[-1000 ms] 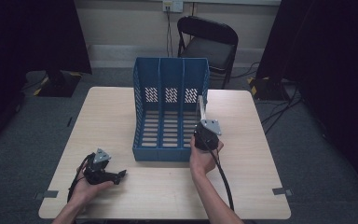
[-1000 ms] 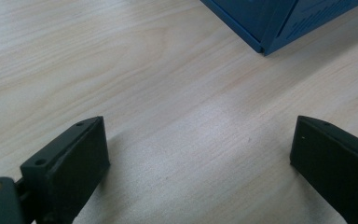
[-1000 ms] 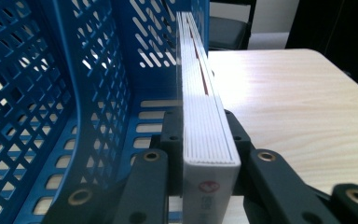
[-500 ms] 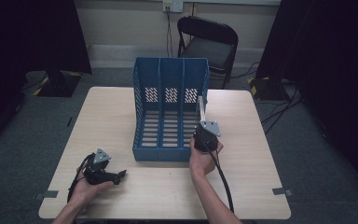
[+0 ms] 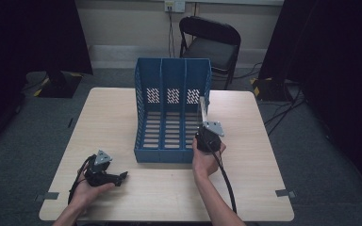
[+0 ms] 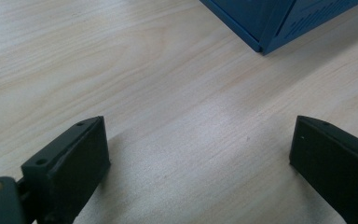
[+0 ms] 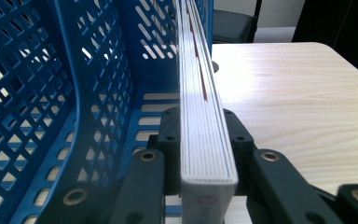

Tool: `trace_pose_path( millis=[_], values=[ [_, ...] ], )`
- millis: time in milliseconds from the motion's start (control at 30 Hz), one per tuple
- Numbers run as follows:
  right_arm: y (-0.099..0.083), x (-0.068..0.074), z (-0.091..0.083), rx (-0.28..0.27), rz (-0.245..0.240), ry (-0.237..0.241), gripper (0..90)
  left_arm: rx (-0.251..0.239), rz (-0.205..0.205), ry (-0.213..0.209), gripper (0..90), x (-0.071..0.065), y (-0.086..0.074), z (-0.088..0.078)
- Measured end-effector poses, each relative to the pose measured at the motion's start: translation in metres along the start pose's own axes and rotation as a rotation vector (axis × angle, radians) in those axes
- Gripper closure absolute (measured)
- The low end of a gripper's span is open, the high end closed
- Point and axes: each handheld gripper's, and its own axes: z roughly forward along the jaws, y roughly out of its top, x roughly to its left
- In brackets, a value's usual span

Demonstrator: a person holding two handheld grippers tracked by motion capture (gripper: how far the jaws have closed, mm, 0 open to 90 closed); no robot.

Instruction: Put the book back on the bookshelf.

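A blue three-slot file rack [image 5: 172, 70] stands open towards me in the middle of the table. A thick book [image 5: 201, 109] stands upright on its edge at the right side of the rack's rightmost slot. Its white page edges [image 7: 200, 84] face the right gripper view, with the rack's perforated divider [image 7: 98, 93] to their left. My right gripper [image 5: 208, 136] [image 7: 204, 135] is shut on the book's near end; its jaws have just eased open slightly, and both pads still lie against the book. My left gripper [image 5: 118, 178] [image 6: 198, 158] rests open on the table at front left, nothing between its fingers.
The wooden table [image 5: 264, 155] has bare room to the rack's left and right and along the front. A black folding chair [image 5: 209, 44] stands behind the table. The rack's front corner [image 6: 265, 44] lies ahead of the left gripper.
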Motion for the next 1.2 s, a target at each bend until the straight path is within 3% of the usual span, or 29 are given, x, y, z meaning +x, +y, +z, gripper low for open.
trace_pose_path(
  millis=[300, 433, 1200],
  values=[
    [0.007, -0.003, -0.001, -0.006, 0.013, 0.032, 66.1, -0.001, 0.001, 0.000, 4.1, 0.000, 0.000, 0.000],
    [0.008, -0.005, 0.002, 0.022, 0.027, 0.054, 63.7, -0.001, 0.001, 0.000, 4.2, 0.000, 0.000, 0.000],
    [0.018, -0.003, 0.003, 0.018, 0.023, 0.058, 56.9, -0.002, 0.002, 0.000, 4.3, 0.000, -0.001, -0.001]
  ],
)
